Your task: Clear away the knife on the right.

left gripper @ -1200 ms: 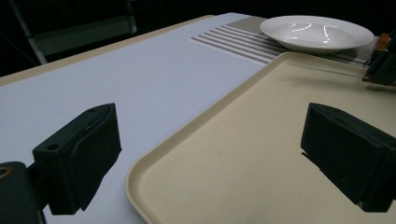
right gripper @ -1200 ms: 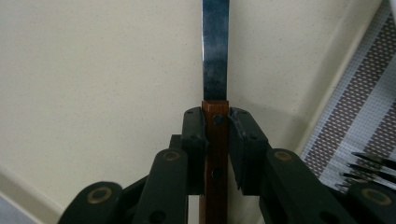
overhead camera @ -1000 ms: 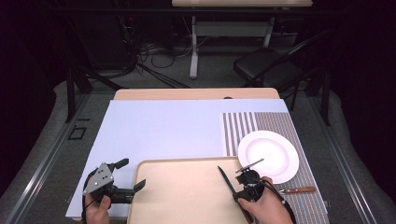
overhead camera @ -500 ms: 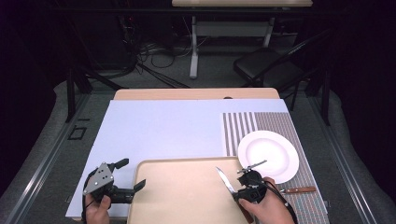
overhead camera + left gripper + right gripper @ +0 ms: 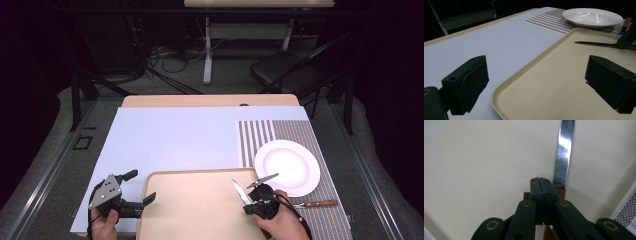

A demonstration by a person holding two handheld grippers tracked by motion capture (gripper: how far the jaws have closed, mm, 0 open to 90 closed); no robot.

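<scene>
Jaws of right gripper (image 5: 541, 181) have just been closing, now shut w/ nothing between, knife (image 5: 562, 157) beside them on tray (image 5: 200, 210), so it's delivered; left gripper (image 5: 137, 192) open

The tray (image 5: 195, 210) surface is open from 9 to 12 o'clock of the knife (image 5: 240, 191). At 2 o'clock the plate (image 5: 287, 167) obstructs; at 3 o'clock a fork (image 5: 315, 203) lies on the mat (image 5: 295, 131).
</scene>
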